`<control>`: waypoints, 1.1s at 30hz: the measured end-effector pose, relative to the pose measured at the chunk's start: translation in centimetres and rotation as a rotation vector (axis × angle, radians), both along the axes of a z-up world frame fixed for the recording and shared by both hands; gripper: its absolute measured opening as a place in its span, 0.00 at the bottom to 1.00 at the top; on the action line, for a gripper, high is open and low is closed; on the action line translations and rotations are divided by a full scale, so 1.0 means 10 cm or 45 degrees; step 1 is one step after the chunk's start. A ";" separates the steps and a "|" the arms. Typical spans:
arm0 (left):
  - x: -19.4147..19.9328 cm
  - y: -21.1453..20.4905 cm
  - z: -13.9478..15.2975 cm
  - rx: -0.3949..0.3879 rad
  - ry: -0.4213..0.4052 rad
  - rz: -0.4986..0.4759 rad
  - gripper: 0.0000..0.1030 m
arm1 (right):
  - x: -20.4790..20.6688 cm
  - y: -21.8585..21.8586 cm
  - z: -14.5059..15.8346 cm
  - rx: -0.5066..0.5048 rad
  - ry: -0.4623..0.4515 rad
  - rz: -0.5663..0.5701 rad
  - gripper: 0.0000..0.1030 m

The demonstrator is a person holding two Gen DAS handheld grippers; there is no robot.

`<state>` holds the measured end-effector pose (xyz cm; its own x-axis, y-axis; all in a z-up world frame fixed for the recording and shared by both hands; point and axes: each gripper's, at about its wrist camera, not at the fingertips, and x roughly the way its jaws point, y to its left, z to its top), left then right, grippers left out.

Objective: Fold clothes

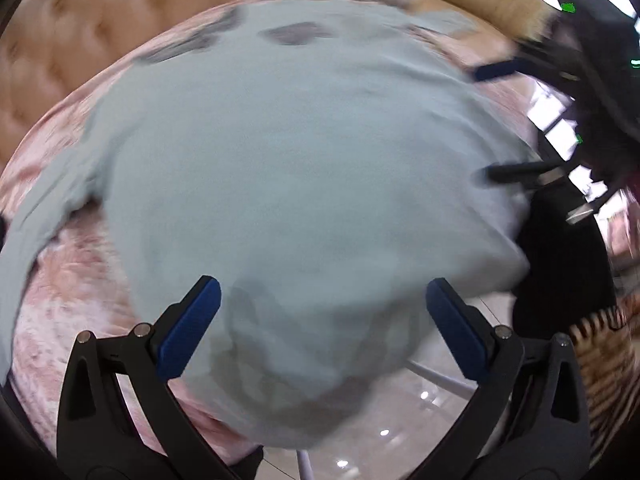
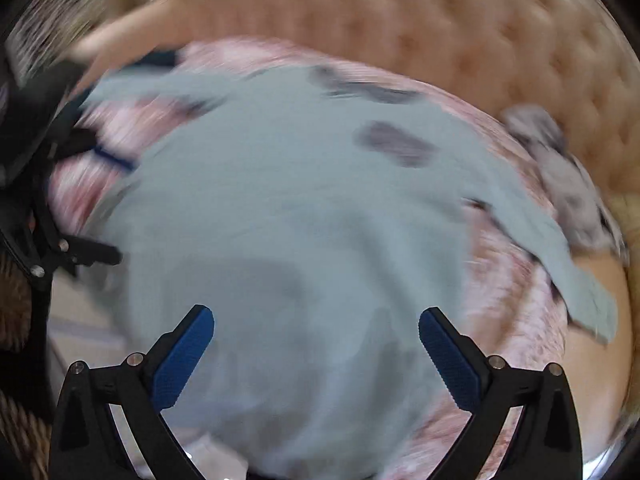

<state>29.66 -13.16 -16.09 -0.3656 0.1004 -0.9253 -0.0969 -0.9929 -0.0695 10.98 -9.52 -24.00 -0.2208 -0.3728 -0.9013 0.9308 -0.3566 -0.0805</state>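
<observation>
**Pale blue top spread on a pink-covered bed, both tongs wide above its near hem**

A tufted tan headboard (image 2: pixel 460 40) curves across the far side of both views. Below it lies the bed, covered with a mottled pink bedspread (image 1: pixel 80 300). Most of that cover is hidden by the task's thing, a pale blue garment (image 1: pixel 300 160), which lies spread out with its body towards the near edge and a sleeve trailing to the right in the right wrist view and another to the left in the left wrist view. Its near hem droops over the edge of the bed, with shiny floor showing beneath. A few dark grey patches sit near its far end. A crumpled grey patterned cloth (image 2: pixel 560 160) lies at the far right, just beside the sleeve.

The left tongs (image 1: pixel 322 320) stand spread wide, nothing between them, over the near part of the garment. The right tongs (image 2: pixel 316 344) are likewise spread and bare, hovering over the same near portion. Both views are blurred by motion, so fine creases are hard to read.

The fabric looks light, soft and limp; it will likely sag and drag rather than hold any shape. A pinch on an edge would probably serve best: the hem corners, or a sleeve end, one per tong.
</observation>
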 end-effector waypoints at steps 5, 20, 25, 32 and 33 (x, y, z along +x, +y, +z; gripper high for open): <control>0.29 0.49 -0.17 -0.206 -0.042 -0.112 0.99 | 0.10 -0.02 -0.31 0.041 0.003 -0.023 1.00; 0.67 0.37 0.09 -0.179 -0.058 -0.077 1.00 | 0.47 -0.04 -0.15 0.022 0.103 0.005 1.00; 0.81 0.29 -0.05 -0.213 -0.100 -0.069 1.00 | 0.38 0.06 -0.32 0.053 0.034 -0.049 1.00; 1.12 0.08 0.39 0.168 -0.039 0.084 1.00 | 0.50 0.42 0.08 -0.063 0.001 -0.209 1.00; 1.19 0.04 0.44 0.215 -0.025 0.105 1.00 | 0.61 0.45 0.14 -0.064 -0.008 -0.162 1.00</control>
<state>41.61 -12.76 -11.73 -0.3610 0.2257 -0.9049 -0.0128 -0.9714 -0.2372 17.05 -5.02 -22.59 -0.2635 -0.3871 -0.8836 0.8781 -0.4754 -0.0536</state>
